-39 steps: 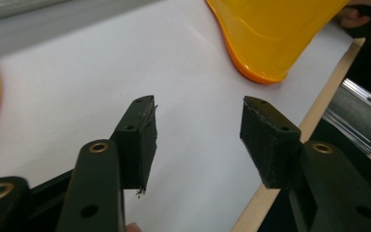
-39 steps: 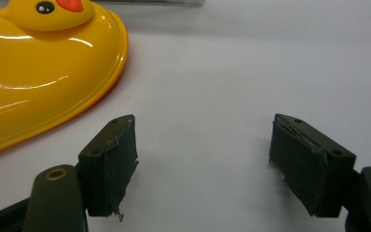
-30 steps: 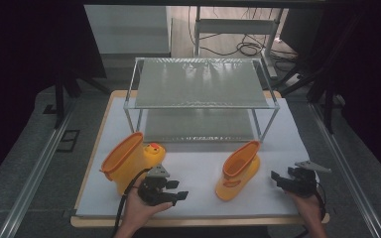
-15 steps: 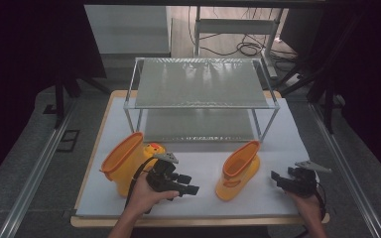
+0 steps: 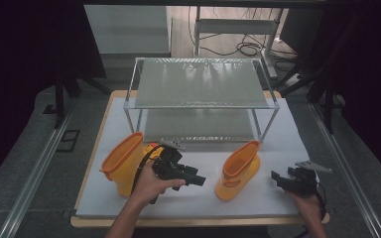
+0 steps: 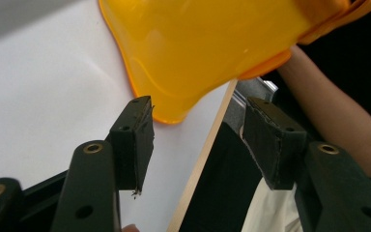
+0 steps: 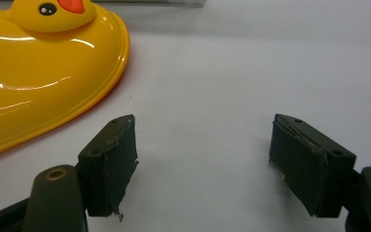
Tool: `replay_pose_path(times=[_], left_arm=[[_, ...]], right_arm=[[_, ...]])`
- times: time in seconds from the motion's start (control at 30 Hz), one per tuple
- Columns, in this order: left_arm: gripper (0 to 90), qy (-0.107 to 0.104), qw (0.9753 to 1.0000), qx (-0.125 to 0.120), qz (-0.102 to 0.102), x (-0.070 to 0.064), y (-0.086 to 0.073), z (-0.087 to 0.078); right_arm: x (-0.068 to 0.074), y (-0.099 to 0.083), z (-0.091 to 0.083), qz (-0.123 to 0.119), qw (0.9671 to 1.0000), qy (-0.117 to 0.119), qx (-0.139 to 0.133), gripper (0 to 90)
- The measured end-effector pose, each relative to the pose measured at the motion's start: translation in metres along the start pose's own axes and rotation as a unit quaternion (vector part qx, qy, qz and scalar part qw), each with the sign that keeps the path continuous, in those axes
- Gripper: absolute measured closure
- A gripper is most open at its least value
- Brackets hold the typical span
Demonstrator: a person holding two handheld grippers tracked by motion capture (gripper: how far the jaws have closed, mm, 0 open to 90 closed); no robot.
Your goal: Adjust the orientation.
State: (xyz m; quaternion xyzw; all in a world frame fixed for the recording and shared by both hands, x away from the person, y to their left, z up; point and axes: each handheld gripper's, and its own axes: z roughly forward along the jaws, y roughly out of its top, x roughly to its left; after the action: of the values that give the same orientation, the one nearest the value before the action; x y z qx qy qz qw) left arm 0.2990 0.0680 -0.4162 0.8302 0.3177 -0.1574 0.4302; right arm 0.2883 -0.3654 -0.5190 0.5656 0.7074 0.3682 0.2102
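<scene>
Two yellow rubber boots stand on the white mat point(image 5: 287, 144). The left boot point(image 5: 124, 161) leans with its orange-rimmed mouth up and to the left. The right boot point(image 5: 238, 168) stands upright. My left gripper point(image 5: 197, 179) is held just right of the left boot, its open jaws pointing right toward the other boot. In the left gripper view the left gripper point(image 6: 200, 121) is empty, with a yellow boot point(image 6: 203, 48) above its tips. My right gripper point(image 5: 277, 177) sits right of the right boot, open and empty. In the right gripper view the right gripper point(image 7: 203, 140) faces a duck-faced boot toe point(image 7: 38, 63).
A metal two-level mesh rack point(image 5: 201, 84) stands at the back of the mat, its lower shelf near the table. The wooden board edge point(image 5: 198, 221) runs along the front. A forearm point(image 6: 333, 116) appears in the left gripper view. Cables lie on the floor behind.
My left gripper has moved away from the front edge, up and rightward beside the left boot, with its jaws turned to point right. The right gripper and both boots have stayed put.
</scene>
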Motion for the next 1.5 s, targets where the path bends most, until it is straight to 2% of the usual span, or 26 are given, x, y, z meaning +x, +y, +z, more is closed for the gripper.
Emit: replay_pose_path(times=[0.23,0.47,0.7,0.87,1.13,1.5], left_arm=[[45.2,0.003,1.0,-0.003,-0.001,-0.002,0.007,-0.003],[45.7,0.0,1.0,-0.007,0.002,-0.007,0.023,-0.005],[45.7,-0.006,1.0,0.001,0.007,-0.015,0.042,0.0],[45.7,-0.002,0.9999,0.004,0.016,-0.022,0.055,-0.001],[45.8,-0.009,0.9997,0.008,0.023,-0.029,0.076,-0.002],[46.6,-0.008,0.9994,0.025,0.025,-0.033,0.097,0.005]], right_arm=[[0.0,0.0,0.0,0.0,1.0,-0.001,0.0,25.3],[0.0,0.0,0.0,-0.002,1.0,-0.002,0.001,25.4],[0.0,0.0,0.0,-0.001,1.0,0.0,-0.001,25.4],[0.0,0.0,0.0,-0.002,1.0,-0.001,0.001,25.3],[0.0,0.0,0.0,-0.002,1.0,0.0,0.001,25.5],[0.0,0.0,0.0,0.001,1.0,-0.001,0.001,25.8]])
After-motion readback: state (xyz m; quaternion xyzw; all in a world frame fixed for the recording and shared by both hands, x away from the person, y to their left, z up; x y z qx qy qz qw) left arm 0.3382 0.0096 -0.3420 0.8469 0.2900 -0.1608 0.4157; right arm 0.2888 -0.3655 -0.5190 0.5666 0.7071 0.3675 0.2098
